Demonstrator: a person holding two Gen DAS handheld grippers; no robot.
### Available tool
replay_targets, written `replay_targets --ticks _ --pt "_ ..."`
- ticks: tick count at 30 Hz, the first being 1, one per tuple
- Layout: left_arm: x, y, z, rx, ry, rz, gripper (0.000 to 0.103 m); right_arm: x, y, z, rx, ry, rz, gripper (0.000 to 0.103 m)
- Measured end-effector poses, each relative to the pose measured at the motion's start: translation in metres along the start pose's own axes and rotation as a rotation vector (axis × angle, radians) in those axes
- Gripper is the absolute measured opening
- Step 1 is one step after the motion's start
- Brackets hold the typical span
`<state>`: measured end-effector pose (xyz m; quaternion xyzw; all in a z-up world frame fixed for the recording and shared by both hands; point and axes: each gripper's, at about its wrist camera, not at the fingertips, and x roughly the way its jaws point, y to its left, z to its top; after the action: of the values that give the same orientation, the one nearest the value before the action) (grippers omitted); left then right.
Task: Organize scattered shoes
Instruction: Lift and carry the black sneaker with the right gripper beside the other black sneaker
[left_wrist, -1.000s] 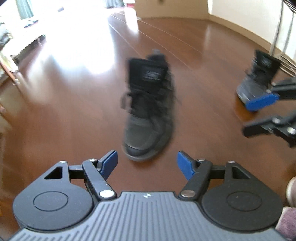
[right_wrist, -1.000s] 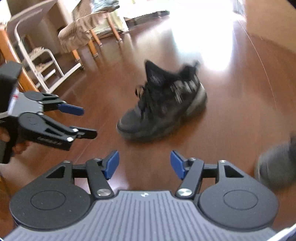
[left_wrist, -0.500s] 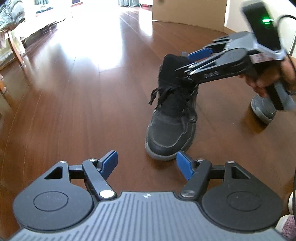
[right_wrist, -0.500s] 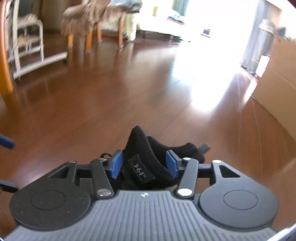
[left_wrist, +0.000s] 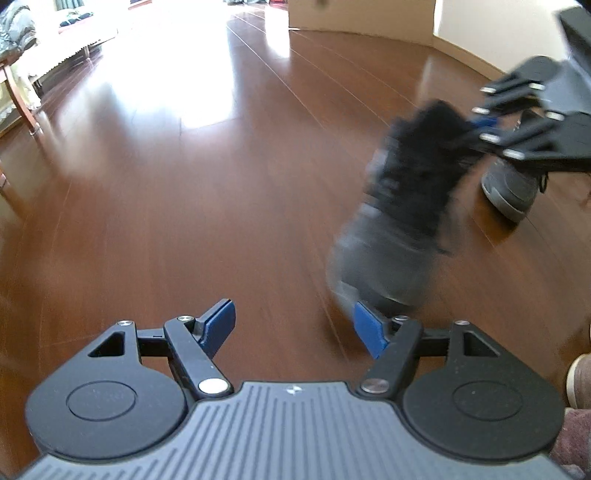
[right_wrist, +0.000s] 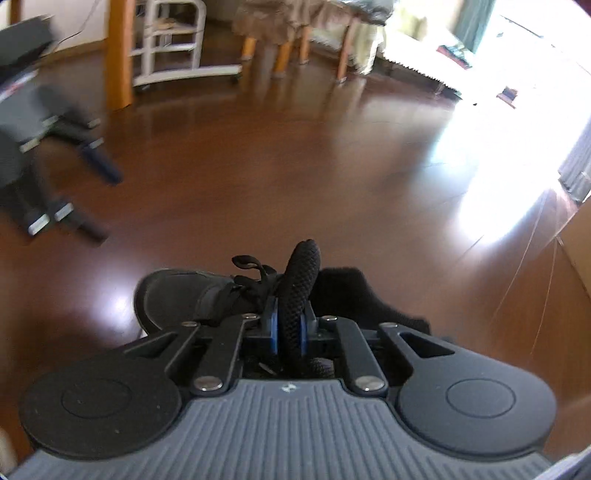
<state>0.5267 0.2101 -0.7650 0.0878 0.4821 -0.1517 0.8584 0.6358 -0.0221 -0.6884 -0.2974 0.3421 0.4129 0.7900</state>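
- Your right tongs (right_wrist: 288, 330) have just been closing and now pinch the black mesh collar (right_wrist: 300, 280) of a black shoe (right_wrist: 207, 299) between their blue pads (right_wrist: 272, 328).
- From the right wrist camera, the shoe's toe points to the left, its laces (right_wrist: 255, 271) bunched just ahead of the pads.
- In the left wrist camera that same shoe (left_wrist: 402, 206) shows blurred at the right, toe toward the camera, with your right tongs (left_wrist: 487, 127) on its upper rear edge.
- Whether its sole touches the wooden floor (left_wrist: 207, 192) or hangs clear, you cannot tell through the blur.
- A second dark shoe (left_wrist: 511, 184) with a grey sole rests on the floor just behind the held one, partly hidden by the right tongs.
- Your left tongs (left_wrist: 293, 326) stand partly apart with nothing between the pads, above bare floor, just left of the held shoe's toe.
- In the right wrist camera your left tongs (right_wrist: 92, 192) appear blurred at the far left.
- Table and chair legs (right_wrist: 282, 55) stand at the far side of the floor.
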Motion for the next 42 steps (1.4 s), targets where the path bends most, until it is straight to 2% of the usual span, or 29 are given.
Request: replay_targets --ticks 2,5,6,8,9,10,14,15,16,17,18,19,20,22,24,27,30,32,35,42 --pt "0.001 -0.016 -0.002 0.022 0.011 -0.021 0.072 -0.019 0.009 -0.024 -0.023 0.055 0.035 0.009" --pt "0.002 -0.040 -0.003 0.049 0.020 -0.060 0.072 -0.042 0.028 -0.056 0.004 0.121 0.028 0.019" --pt "0.002 -0.048 -0.003 0.059 0.022 -0.076 0.072 -0.055 0.040 -0.071 0.032 0.121 -0.010 0.026" --pt "0.005 -0.066 -0.003 0.071 0.029 -0.106 0.072 -0.070 0.063 -0.086 0.015 0.086 -0.071 0.050" --pt "0.007 -0.074 -0.002 0.080 0.036 -0.114 0.072 -0.074 0.073 -0.089 -0.015 0.076 -0.085 0.066" --pt "0.009 -0.083 -0.001 0.091 0.043 -0.123 0.072 -0.074 0.083 -0.090 -0.057 0.068 -0.102 0.071" --pt "0.010 -0.111 0.002 0.139 0.061 -0.120 0.072 -0.052 0.091 -0.083 -0.182 0.073 -0.168 0.067" --pt "0.006 -0.118 0.001 0.154 0.062 -0.120 0.072 -0.045 0.090 -0.083 -0.210 0.076 -0.143 0.050" --pt "0.002 -0.125 0.000 0.171 0.061 -0.115 0.072 -0.041 0.090 -0.085 -0.223 0.077 -0.104 0.040" --pt "0.000 -0.130 0.000 0.180 0.061 -0.112 0.072 -0.041 0.092 -0.087 -0.242 0.072 -0.080 0.037" --pt "-0.002 -0.136 -0.001 0.188 0.059 -0.108 0.072 -0.043 0.096 -0.090 -0.294 0.076 -0.067 0.023" --pt "-0.005 -0.141 -0.001 0.193 0.059 -0.105 0.072 -0.046 0.100 -0.092 -0.341 0.085 -0.063 0.017" --pt "-0.005 -0.145 -0.001 0.195 0.060 -0.104 0.072 -0.051 0.106 -0.095 -0.390 0.085 -0.073 0.015" --pt "-0.007 -0.154 0.000 0.200 0.064 -0.098 0.072 -0.058 0.126 -0.106 -0.557 0.089 -0.155 0.010" --pt "-0.009 -0.163 0.002 0.208 0.067 -0.090 0.072 -0.065 0.141 -0.117 -0.700 0.088 -0.249 0.009" --pt "-0.015 -0.175 0.007 0.228 0.063 -0.074 0.072 -0.084 0.141 -0.128 -0.722 0.049 -0.365 0.008" --pt "-0.024 -0.191 0.014 0.261 0.056 -0.057 0.072 -0.115 0.133 -0.136 -0.705 0.018 -0.441 0.008" --pt "-0.029 -0.200 0.018 0.278 0.049 -0.055 0.072 -0.135 0.129 -0.142 -0.703 0.003 -0.461 0.008" --pt "-0.037 -0.219 0.025 0.302 0.036 -0.060 0.072 -0.188 0.116 -0.159 -0.697 -0.012 -0.506 0.009" --pt "-0.050 -0.283 0.029 0.340 0.036 -0.077 0.073 -0.254 0.083 -0.210 -0.685 0.092 -0.534 0.009"
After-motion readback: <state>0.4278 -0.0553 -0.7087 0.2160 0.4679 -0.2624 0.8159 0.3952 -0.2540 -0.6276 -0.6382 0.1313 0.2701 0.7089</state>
